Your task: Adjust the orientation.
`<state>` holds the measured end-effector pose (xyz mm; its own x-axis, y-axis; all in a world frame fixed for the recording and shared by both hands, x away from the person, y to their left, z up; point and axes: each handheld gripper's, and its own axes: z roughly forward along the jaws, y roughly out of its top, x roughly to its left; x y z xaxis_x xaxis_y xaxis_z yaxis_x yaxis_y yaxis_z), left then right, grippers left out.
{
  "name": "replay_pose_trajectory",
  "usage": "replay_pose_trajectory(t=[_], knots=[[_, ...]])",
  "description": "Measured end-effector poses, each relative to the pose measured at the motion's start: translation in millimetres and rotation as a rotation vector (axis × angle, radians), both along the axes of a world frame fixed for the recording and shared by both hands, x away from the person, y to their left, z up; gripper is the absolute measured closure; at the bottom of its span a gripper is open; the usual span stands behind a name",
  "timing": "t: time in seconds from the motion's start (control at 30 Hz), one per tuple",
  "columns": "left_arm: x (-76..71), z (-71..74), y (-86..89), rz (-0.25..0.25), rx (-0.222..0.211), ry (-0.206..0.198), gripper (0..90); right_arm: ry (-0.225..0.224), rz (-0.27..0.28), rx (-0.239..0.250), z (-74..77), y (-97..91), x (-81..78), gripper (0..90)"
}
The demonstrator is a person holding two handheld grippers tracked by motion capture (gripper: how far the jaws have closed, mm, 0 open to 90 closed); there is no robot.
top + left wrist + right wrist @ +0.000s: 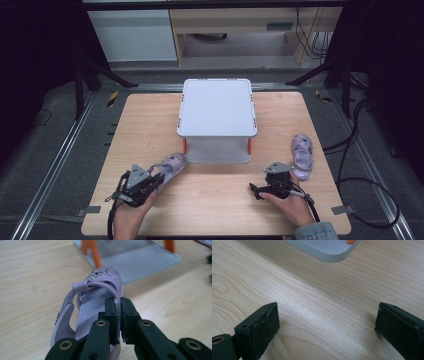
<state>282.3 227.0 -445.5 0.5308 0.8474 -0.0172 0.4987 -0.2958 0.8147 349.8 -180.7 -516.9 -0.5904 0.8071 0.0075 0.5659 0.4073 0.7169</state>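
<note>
Left hand-held gripper (pixel 119 315) clenched on soft lilac jelly sandal's (pixel 97 297) thin side strap; light, floppy, grip holds best there.

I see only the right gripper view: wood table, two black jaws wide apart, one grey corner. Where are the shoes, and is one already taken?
Observer: Yes. In the left gripper view, the left gripper is shut on the side strap of a lilac sandal.
Operator: And the second one?
Observer: The other sandal lies on the table just beyond the right gripper, apart from it.
Operator: What is the grey corner I see?
Observer: It belongs to a small grey two-level shelf with orange posts, standing mid-table between the two sandals.
</note>
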Motion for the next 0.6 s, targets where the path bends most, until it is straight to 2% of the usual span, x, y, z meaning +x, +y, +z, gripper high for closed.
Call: replay_pose_trajectory(t=[0.1,0.23,0.5,0.6], knots=[[-3.9,-3.9,-20.1,-0.064,0.019,0.013,84.5,0.0,0.001,0.0,0.0,0.0,0.1,5.3],[-3.9,-11.0,-39.9,-0.111,0.023,0.034,84.5,0.002,0.0,0.001,0.0,0.1,0.1,5.3],[-9.1,-20.3,-62.6,-0.16,0.046,0.047,83.4,0.002,0.001,0.001,0.0,0.2,0.2,5.3],[-9.3,-25.5,-67.3,-0.173,0.033,0.065,75.6,0.003,0.001,0.001,0.1,0.2,0.2,5.3]])
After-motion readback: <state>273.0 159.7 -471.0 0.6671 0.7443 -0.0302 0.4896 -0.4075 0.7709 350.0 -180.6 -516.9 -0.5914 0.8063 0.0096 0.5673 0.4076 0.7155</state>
